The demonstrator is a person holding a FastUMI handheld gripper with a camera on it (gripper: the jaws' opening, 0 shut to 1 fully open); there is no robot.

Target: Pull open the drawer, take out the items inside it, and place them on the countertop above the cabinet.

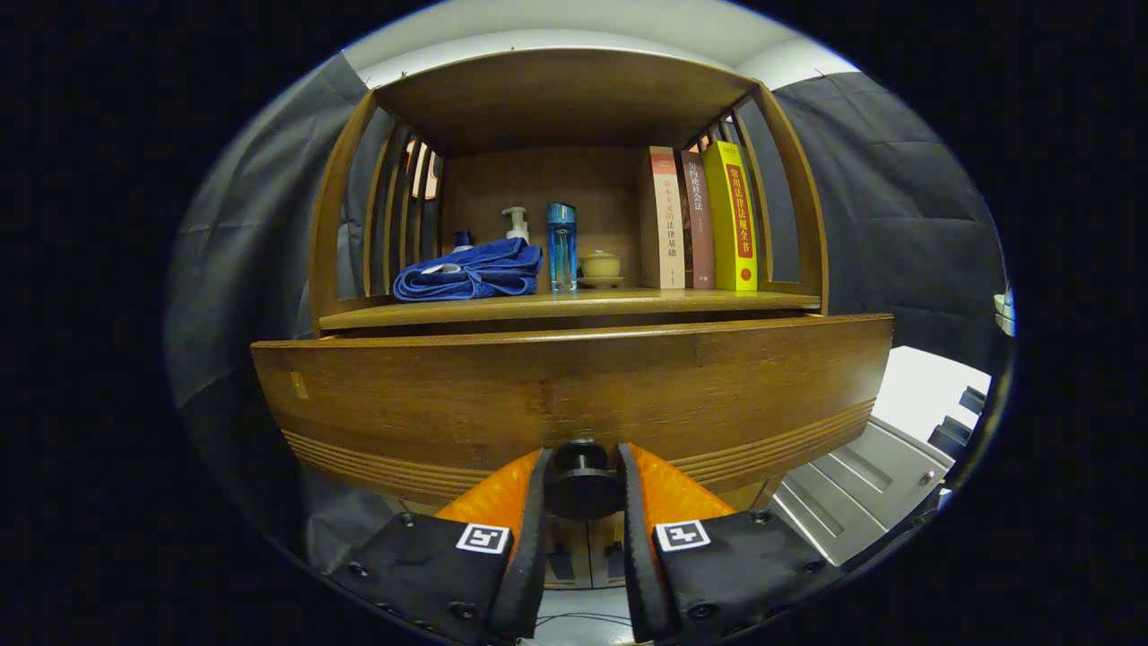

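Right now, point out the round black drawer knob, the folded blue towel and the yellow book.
Round black drawer knob point(581, 480): gripper view, its front disc.
Folded blue towel point(471, 272): gripper view, top fold.
Yellow book point(734, 220): gripper view, spine.

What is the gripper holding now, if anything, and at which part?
The gripper is closed on the drawer by its round knob: one finger presses each side of the knob, at the lower middle of the drawer front.

You have 1 gripper point(581, 467), its 2 fingers pressed on the 1 dark knob point(581, 480) of 1 wooden drawer point(448, 395). On the countertop point(574, 307) above it you can count 3 upright books point(700, 220), 1 folded blue towel point(471, 272), 1 white pump bottle point(516, 222), 1 blue bottle point(562, 247) and 1 small lidded cup point(601, 266) on 1 saucer point(601, 282).
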